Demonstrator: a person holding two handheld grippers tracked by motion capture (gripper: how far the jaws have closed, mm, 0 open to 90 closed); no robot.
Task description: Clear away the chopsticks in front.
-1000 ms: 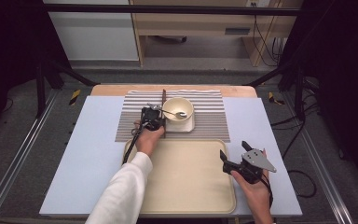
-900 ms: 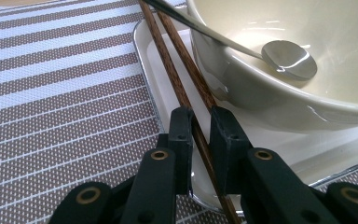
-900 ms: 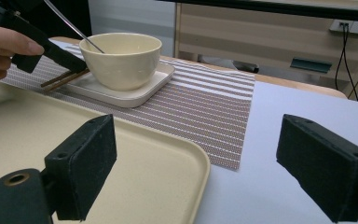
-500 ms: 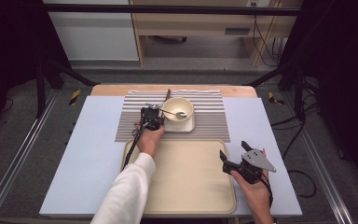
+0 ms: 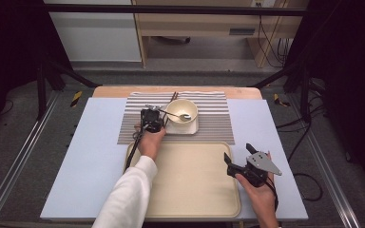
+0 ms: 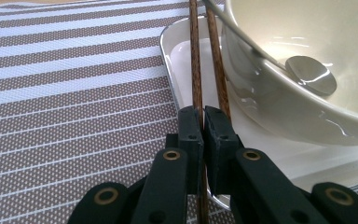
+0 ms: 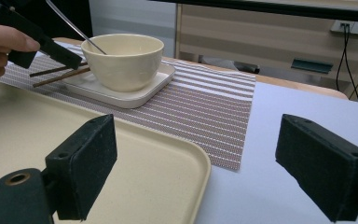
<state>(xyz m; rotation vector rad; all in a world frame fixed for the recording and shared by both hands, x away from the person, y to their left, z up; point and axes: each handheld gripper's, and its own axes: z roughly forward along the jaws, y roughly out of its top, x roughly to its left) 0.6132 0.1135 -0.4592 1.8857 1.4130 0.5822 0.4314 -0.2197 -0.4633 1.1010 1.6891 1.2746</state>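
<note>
The left tongs [image 6: 203, 122] were clenched on the chopsticks [image 6: 195, 56] just beside the bowl [image 6: 303, 60]; the right tongs [image 7: 214, 168] hung released over the tray [image 7: 135, 154].

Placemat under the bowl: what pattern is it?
The placemat has brown and white stripes with a fine dotted weave, clearest in the left gripper view.

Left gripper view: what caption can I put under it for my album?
Black jaws of the left gripper shut on wooden chopsticks beside a cream bowl holding a spoon.
</note>
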